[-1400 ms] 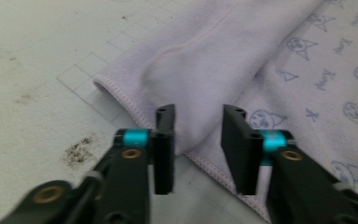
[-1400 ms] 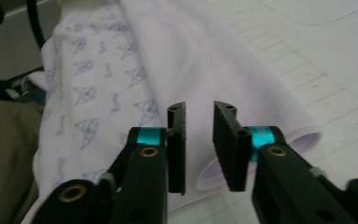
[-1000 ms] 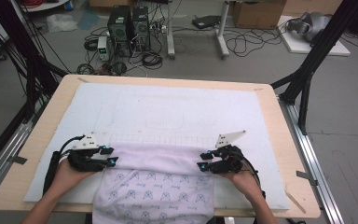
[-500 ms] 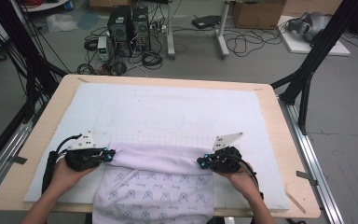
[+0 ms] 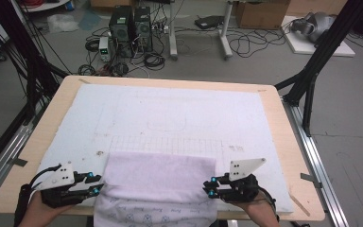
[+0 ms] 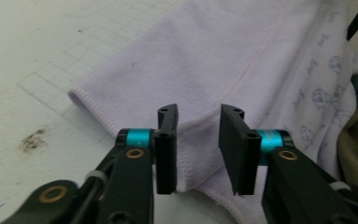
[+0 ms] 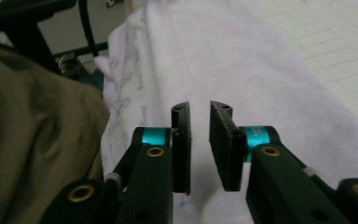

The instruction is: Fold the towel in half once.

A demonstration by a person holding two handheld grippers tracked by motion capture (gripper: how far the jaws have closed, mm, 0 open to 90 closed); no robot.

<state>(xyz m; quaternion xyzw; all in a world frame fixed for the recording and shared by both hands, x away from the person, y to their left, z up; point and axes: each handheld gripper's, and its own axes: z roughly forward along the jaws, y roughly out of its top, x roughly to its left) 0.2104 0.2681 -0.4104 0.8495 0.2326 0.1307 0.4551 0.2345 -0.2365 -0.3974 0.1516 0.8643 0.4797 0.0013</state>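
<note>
The towel point(image 5: 158, 182) lies folded at the table's point(image 5: 283, 123) near edge, hanging over it; your left gripper point(image 5: 94, 183) and right gripper point(image 5: 210, 187), jaws just parting, hold nothing, so overhang may drag it off.

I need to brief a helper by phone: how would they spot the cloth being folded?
On the white mat covering the wooden table, look at the near edge. The pale lilac towel lies there between both claws, its printed underside hanging over the edge.
</note>
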